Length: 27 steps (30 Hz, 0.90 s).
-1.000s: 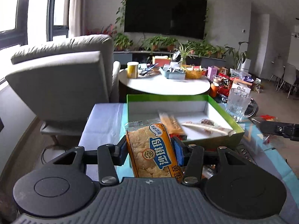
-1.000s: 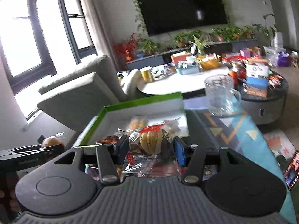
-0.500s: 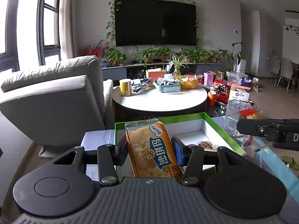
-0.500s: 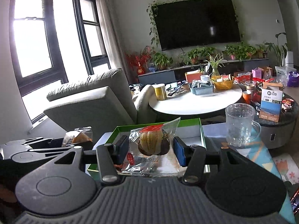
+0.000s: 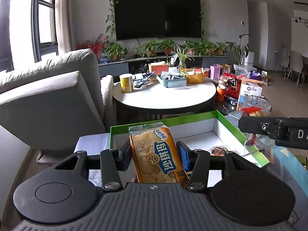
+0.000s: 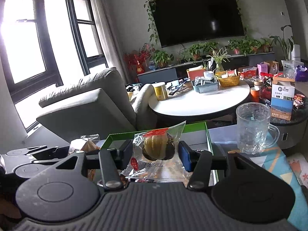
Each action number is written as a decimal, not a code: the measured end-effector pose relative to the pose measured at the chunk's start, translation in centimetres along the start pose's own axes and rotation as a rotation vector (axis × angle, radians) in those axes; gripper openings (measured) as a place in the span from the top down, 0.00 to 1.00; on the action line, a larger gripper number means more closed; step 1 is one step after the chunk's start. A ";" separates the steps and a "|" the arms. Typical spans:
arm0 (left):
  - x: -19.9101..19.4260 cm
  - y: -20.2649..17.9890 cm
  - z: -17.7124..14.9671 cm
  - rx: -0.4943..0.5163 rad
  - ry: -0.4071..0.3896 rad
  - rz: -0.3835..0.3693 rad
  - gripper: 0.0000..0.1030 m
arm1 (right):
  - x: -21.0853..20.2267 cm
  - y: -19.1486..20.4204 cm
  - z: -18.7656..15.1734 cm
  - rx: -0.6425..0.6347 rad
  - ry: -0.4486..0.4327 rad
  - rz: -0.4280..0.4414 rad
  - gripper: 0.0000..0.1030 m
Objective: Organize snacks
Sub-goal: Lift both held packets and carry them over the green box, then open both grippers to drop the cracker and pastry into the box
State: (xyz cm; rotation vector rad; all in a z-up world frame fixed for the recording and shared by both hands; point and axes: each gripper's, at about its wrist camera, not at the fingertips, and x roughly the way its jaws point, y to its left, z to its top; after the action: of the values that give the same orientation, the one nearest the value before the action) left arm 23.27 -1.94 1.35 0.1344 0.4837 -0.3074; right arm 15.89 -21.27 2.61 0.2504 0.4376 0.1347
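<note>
An orange plastic-wrapped rice-crisp snack packet [image 5: 156, 154] is clamped upright between the partly closed pads of the left gripper [image 5: 155, 155], held above the near edge of the green-rimmed white cardboard box [image 5: 221, 118]. A clear cellophane-wrapped round pastry [image 6: 157, 149] is pinched by the right gripper [image 6: 156, 154], likewise narrowed, near the box's rim and beside a clear glass mug [image 6: 252, 129].

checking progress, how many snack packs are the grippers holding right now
2: an orange snack pack in the left gripper, a clear-wrapped pastry in the right gripper.
</note>
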 end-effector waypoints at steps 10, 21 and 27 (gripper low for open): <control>2.3 -0.2 -0.1 0.011 0.033 -0.006 0.54 | 2.3 -0.3 0.0 0.004 0.014 -0.028 0.56; 0.9 0.7 -0.5 0.006 0.001 0.025 0.42 | 1.7 0.3 -0.5 -0.022 0.005 -0.053 0.56; -1.0 1.9 -1.4 -0.021 0.005 0.051 0.42 | -0.1 0.1 -0.7 -0.029 0.015 -0.061 0.56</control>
State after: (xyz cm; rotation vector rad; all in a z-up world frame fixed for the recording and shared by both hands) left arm 22.41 0.40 0.77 0.1267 0.4879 -0.2517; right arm 15.50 -21.05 2.04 0.2076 0.4570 0.0829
